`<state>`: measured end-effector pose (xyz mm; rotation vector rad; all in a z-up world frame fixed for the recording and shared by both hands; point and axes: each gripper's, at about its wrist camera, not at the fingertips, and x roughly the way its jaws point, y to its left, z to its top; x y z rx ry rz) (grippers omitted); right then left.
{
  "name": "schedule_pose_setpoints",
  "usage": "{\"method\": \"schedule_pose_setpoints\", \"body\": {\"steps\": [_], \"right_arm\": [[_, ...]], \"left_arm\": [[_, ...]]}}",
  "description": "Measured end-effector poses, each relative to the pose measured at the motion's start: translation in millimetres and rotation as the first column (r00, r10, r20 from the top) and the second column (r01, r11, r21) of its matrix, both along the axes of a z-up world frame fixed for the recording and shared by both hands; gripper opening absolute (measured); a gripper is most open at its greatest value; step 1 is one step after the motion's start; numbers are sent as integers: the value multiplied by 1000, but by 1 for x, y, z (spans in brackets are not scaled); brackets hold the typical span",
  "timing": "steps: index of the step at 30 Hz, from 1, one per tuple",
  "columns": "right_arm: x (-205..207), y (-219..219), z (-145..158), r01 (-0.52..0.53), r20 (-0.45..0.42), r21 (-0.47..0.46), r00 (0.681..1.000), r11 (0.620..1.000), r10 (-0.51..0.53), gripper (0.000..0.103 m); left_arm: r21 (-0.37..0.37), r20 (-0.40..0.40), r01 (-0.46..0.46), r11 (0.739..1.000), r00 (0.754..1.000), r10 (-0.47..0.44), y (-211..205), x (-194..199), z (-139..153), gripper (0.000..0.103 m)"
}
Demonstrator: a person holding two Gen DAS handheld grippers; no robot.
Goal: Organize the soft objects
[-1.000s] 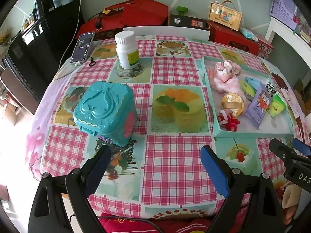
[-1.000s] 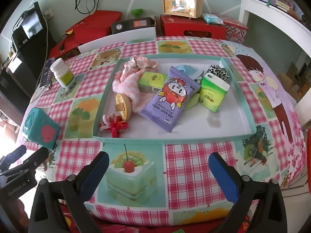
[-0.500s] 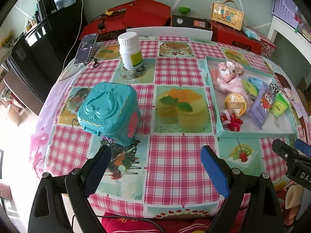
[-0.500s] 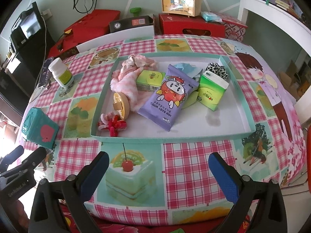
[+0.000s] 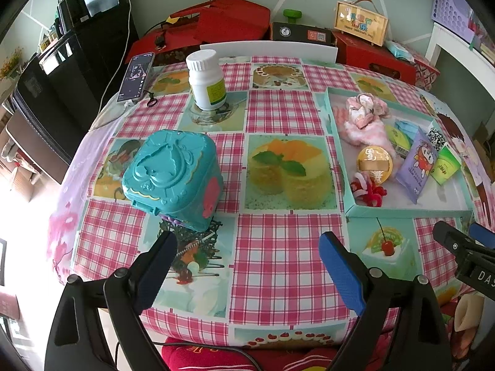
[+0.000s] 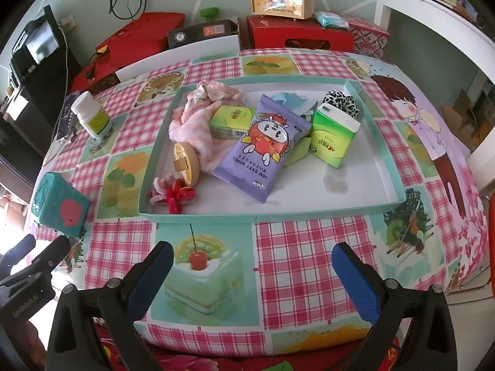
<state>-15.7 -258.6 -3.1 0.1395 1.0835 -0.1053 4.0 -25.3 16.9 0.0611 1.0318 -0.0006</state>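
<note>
A shallow teal tray [image 6: 388,167] [image 5: 335,142] holds the soft items: a pink fluffy cloth [image 6: 198,120] [image 5: 368,123], a purple baby wipes pack [image 6: 263,145] [image 5: 416,167], green tissue packs [image 6: 332,137], a leopard scrunchie [image 6: 342,102], a red-and-pink scrunchie [image 6: 173,193] [image 5: 369,187] and a round gold tin [image 6: 185,162] [image 5: 374,164]. My left gripper [image 5: 247,250] is open and empty over the table's near edge, right of a teal box [image 5: 173,176]. My right gripper [image 6: 250,261] is open and empty in front of the tray.
A white pill bottle [image 5: 207,78] [image 6: 92,117] stands at the back left, with a phone [image 5: 136,75] on a cable beyond it. The teal box also shows in the right wrist view [image 6: 58,205]. Red cases, a chair back and a white desk surround the table.
Both grippers have drawn back and risen slightly, so the table looks a little farther away. Nothing on the table has moved and both stay open.
</note>
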Motion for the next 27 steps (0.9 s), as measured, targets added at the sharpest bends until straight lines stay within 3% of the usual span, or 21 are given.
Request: {"method": "schedule_pose_setpoints", "body": {"steps": [27], "right_arm": [[1,-2,-4,6,-23,12,1000,1000,-6,103]], "left_arm": [[-5,-4,2,1000,1000,-2,-1,-1,-1,93]]}}
